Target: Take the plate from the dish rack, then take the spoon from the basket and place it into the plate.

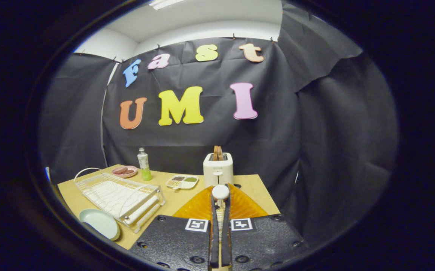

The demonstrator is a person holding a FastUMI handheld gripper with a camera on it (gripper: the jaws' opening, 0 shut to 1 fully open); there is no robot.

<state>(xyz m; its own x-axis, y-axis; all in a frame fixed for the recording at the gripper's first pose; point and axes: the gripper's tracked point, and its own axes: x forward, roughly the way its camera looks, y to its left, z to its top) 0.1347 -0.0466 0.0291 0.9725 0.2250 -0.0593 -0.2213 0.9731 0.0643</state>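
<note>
Claw (pixel 220 205) is clamped on the spoon (pixel 220 192), plate (pixel 100 223) sits way off lower left by the rack (pixel 119 195); spoon could slip out swinging over there.

The handheld gripper (pixel 220 210) has two broad, dark, textured plates dotted with round screw holes, each bearing a square black-and-white marker, left and right of the narrow finger slot.
</note>
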